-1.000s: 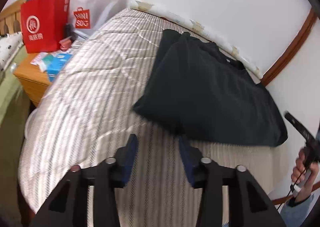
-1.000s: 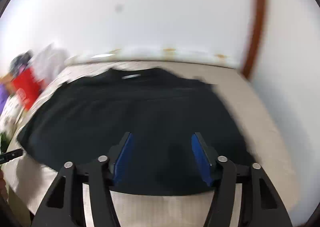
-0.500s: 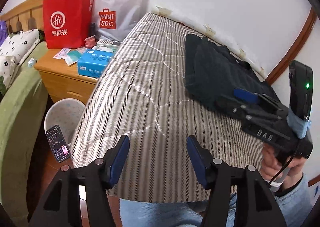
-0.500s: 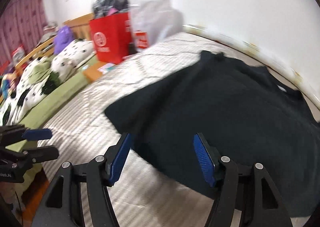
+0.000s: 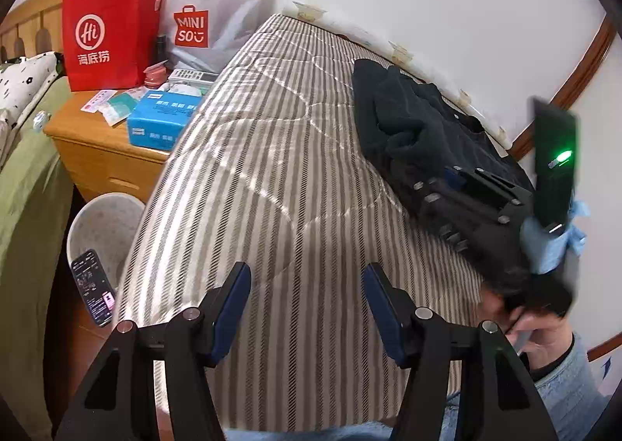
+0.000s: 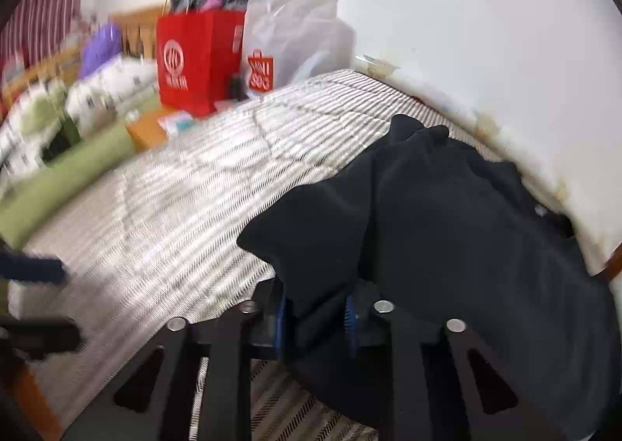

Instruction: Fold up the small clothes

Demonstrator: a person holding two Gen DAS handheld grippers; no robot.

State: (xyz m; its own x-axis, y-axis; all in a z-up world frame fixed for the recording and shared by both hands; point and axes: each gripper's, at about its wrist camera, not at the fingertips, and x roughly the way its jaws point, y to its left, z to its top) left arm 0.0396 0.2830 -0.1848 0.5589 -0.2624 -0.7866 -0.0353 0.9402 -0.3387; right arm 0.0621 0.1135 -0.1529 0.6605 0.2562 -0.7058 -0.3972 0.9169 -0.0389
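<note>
Since the frame half a second ago, my right gripper [image 6: 315, 318] has gone from spread wide above the black sweater [image 6: 458, 231] to clamped on a bunched fold at its near-left corner, and that corner now stands lifted off the striped mattress [image 5: 272, 176]. My left gripper [image 5: 307, 309] remains wide open with nothing between its fingers, hanging over bare mattress near the front edge, well apart from the garment. The sweater lies along the wall side of the mattress, its bulk flat and its far edge close to the wall. To do this fold well, I judge that the pinched corner should be carried across the body of the garment in a low, steady arc, with the grip kept firm so the thick knit does not slip; the left gripper could pin the opposite edge to stop the whole piece dragging. Hidden points: the fabric covers most of both right fingertips, so I cannot tell how many layers are caught. From the left wrist view the right gripper body blocks the pinch itself. Blur smears the red paper bag [image 5: 112, 25] and everything beside the bed.
</note>
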